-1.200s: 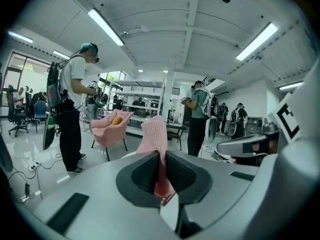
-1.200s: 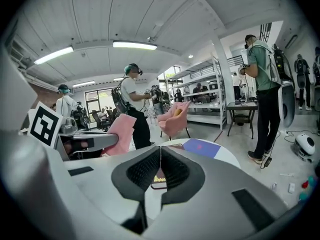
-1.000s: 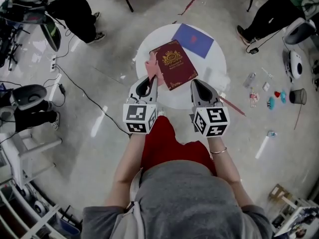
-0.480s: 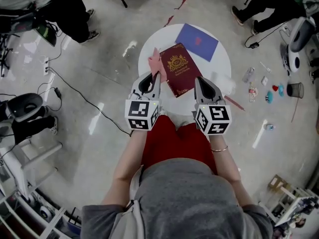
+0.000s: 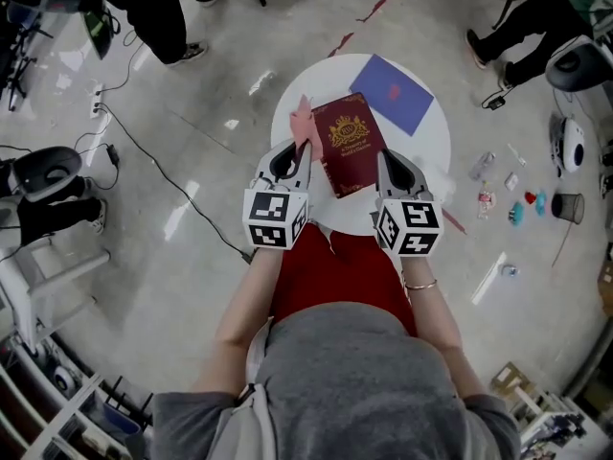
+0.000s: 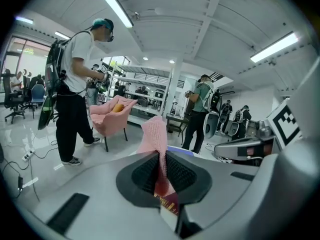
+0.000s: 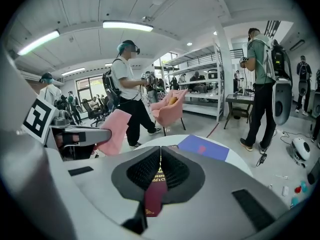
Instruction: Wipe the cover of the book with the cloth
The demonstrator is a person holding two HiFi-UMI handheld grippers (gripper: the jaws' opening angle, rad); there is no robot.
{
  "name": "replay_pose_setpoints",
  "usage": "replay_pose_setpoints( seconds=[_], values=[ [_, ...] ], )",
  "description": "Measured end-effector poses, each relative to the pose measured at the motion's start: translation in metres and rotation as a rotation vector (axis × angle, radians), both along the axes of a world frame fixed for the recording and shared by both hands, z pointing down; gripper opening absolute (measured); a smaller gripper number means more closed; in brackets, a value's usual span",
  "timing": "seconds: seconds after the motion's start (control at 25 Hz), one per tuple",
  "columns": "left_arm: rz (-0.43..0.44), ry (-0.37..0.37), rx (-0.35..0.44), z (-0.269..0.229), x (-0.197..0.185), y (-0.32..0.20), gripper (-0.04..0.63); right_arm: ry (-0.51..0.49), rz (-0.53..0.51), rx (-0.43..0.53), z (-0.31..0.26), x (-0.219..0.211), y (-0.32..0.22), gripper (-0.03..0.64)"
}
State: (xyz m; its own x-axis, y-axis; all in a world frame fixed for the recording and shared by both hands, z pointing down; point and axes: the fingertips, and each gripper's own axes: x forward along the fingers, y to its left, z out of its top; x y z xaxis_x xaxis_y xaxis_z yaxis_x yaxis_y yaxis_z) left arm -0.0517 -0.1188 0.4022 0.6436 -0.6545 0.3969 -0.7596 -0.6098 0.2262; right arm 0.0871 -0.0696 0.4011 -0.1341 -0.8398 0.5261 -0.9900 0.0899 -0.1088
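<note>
Head view, near to far: the left tool (image 5: 287, 158) and right tool (image 5: 388, 168) sit side by side at the near edge of a round white counter (image 5: 426, 142). The left gripper view shows the left tool's jaws pressed together on a pink knitted cloth (image 6: 155, 134), whose free end stands up beyond them. The right gripper view shows the right tool's jaws clamped on the near edge of a maroon hardback book with a gold crest (image 7: 154, 196).

From above, the book (image 5: 350, 142) is over the middle of the counter, cover up. The cloth (image 5: 304, 123) hangs just beside the book's left edge, not on the crest. A blue rectangular folder (image 5: 391, 92) lies farther back, partly under the book's far corner.

Judged progress: both grasps are made and the book is steadied. No sign of wiping shows on the cover, so the strokes across it appear to remain.
</note>
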Motion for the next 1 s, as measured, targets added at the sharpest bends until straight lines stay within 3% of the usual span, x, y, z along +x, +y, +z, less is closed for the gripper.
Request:
replay_pose_setpoints(
  seconds=[0.6, 1.0],
  values=[
    [-0.090, -0.087, -0.092, 0.034, 0.042, -0.027, 0.035, -0.009, -0.153, -0.187, 0.070, 0.023, -0.015, 0.029],
    [-0.064, -0.050, -0.136, 0.053, 0.093, -0.052, 0.035, 0.039, -0.229, -0.237, 0.097, 0.029, -0.022, 0.029]
  ],
)
